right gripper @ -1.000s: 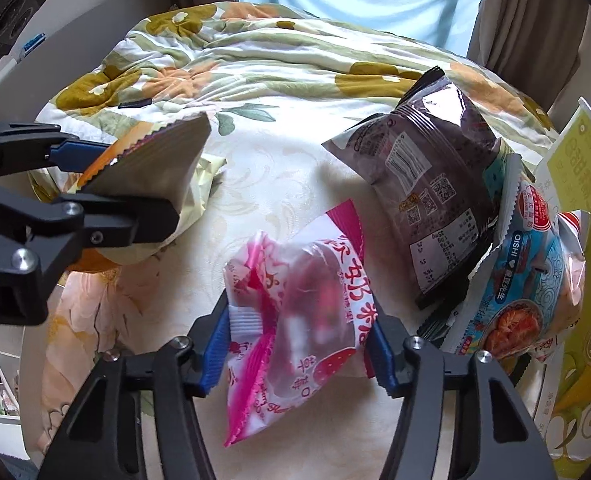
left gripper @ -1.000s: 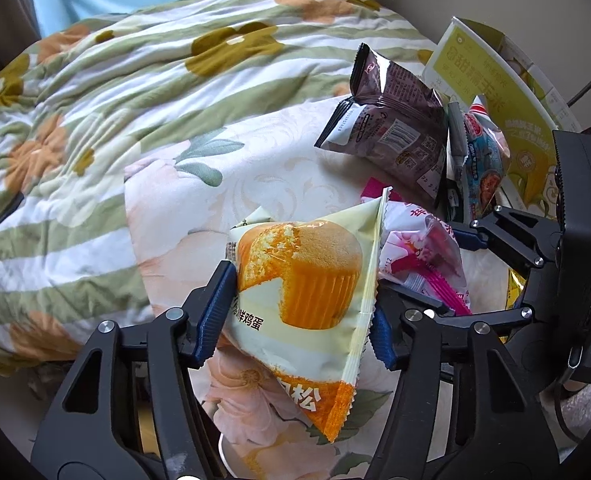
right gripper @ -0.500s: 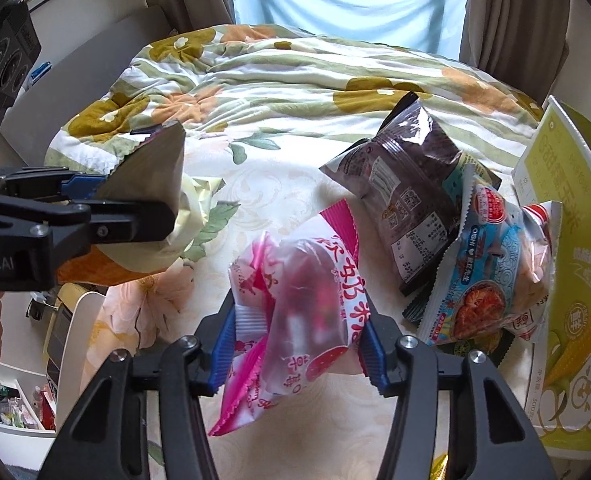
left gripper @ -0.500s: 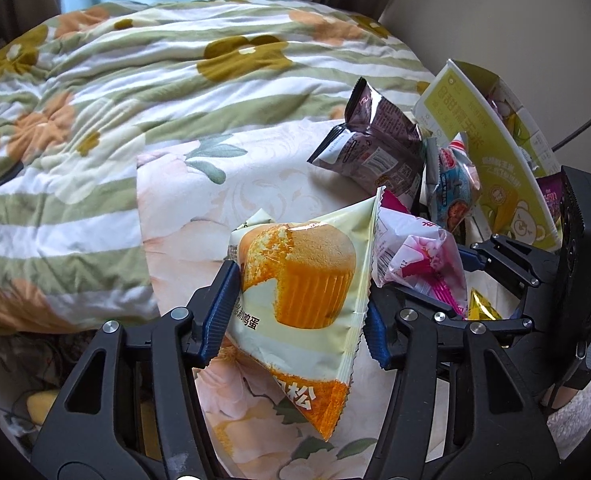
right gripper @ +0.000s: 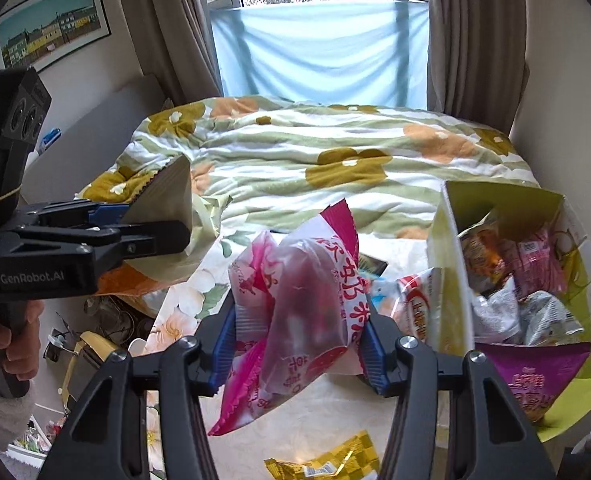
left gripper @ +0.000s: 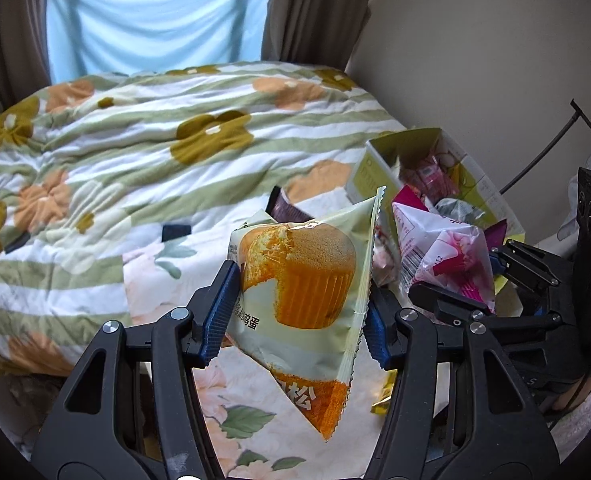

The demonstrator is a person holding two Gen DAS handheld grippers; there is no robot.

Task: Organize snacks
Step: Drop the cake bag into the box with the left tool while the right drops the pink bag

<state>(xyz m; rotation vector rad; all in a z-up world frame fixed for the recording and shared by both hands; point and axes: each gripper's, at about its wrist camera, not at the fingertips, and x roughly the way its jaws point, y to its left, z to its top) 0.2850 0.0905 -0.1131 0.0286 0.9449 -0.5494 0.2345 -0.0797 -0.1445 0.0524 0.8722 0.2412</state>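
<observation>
Black tongs (left gripper: 300, 312), blue pads (left gripper: 220, 312), silver screws, "GenRobot.AI" lettering.

Both cameras sit close behind their tools, looking down over the bed (left gripper: 143, 152); both views share the box (right gripper: 451, 264).

The cake packet (left gripper: 307, 280) is showing glossy plastic film, pale green, with a serrated crimped edge; the pink packet (right gripper: 299, 316) is looking like thin, crinkled, half-clear film, shining where light is catching it; the left gripper (left gripper: 299, 312) and right gripper (right gripper: 295, 344) are showing matt black plastic arms, ribbed blue rubbery pads (left gripper: 219, 312) and small bright metal screws; the quilt (left gripper: 135, 152) is lying as soft, matt, rumpled cloth; the yellow-green box (right gripper: 447, 264) is looking like smooth printed cardboard; a gold wrapper (right gripper: 327, 460) is glinting like foil.
</observation>
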